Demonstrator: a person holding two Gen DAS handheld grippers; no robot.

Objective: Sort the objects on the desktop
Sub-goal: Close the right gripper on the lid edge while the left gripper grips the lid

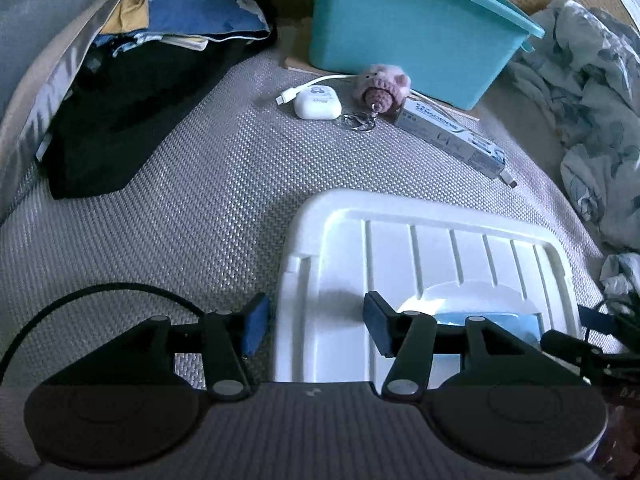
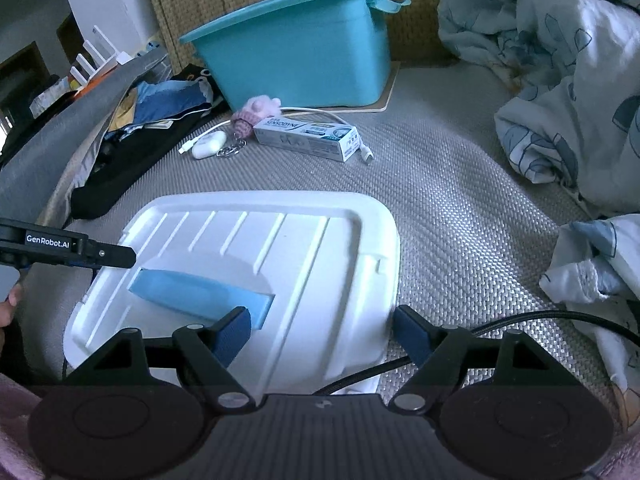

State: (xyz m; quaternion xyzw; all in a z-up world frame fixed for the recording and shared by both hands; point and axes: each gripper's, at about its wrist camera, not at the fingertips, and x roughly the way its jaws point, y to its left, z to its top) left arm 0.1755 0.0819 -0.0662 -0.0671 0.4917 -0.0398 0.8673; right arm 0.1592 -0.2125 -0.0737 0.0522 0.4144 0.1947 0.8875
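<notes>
A white ribbed lid (image 1: 420, 256) with a light blue handle (image 2: 200, 294) lies on the grey woven mat. My left gripper (image 1: 316, 326) is open, its jaws either side of the lid's left edge. My right gripper (image 2: 322, 334) is open, its jaws either side of the lid's right edge (image 2: 380, 264). Behind the lid lie a white earbud case (image 1: 318, 102), a pink crochet keychain (image 1: 380, 88), a toothpaste box (image 1: 452, 136) and a white cable (image 2: 320, 114). A teal bin (image 1: 408, 24) stands at the back; it also shows in the right wrist view (image 2: 296, 48).
Dark folded clothes (image 1: 132, 92) and a grey padded edge (image 1: 36, 32) lie at the left. A patterned blanket (image 2: 560, 80) is heaped at the right. The left gripper's body (image 2: 68, 248) shows at the left of the right wrist view.
</notes>
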